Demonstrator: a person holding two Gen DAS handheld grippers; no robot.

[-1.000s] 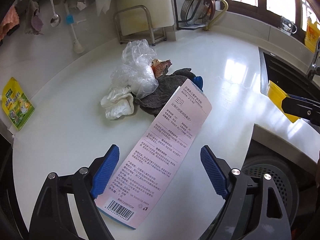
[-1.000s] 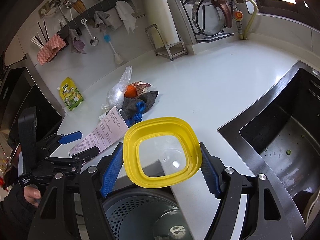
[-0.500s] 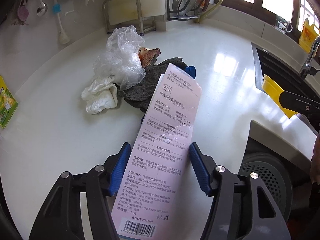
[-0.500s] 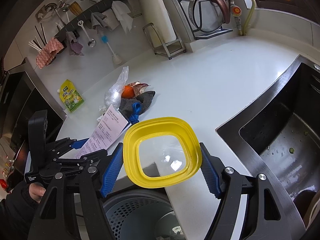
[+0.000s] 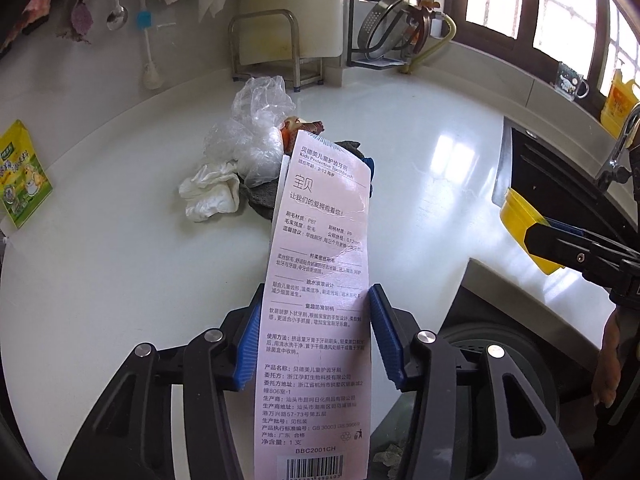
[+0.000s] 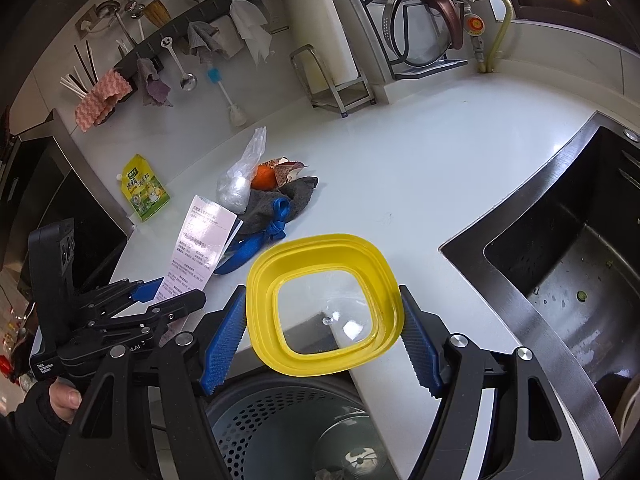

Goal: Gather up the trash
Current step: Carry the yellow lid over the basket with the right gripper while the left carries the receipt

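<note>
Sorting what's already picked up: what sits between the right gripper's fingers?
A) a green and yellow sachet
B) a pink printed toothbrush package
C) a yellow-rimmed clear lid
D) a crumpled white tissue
C: the right gripper has the yellow-rimmed clear lid between its blue fingers, above the grey perforated bin.

Bench middle (image 6: 400,184): bare white surface, free passage between the trash heap and the sink.
Trash heap (image 5: 256,160): bags, tissue and cloth piled, blocking the left centre.
Back wall: closed off by a metal stand (image 5: 276,48) and pot rack (image 6: 420,20).
Right side: bounded by the sink (image 6: 580,280).
Near edge: occupied by a perforated bin (image 6: 288,432) below.
</note>
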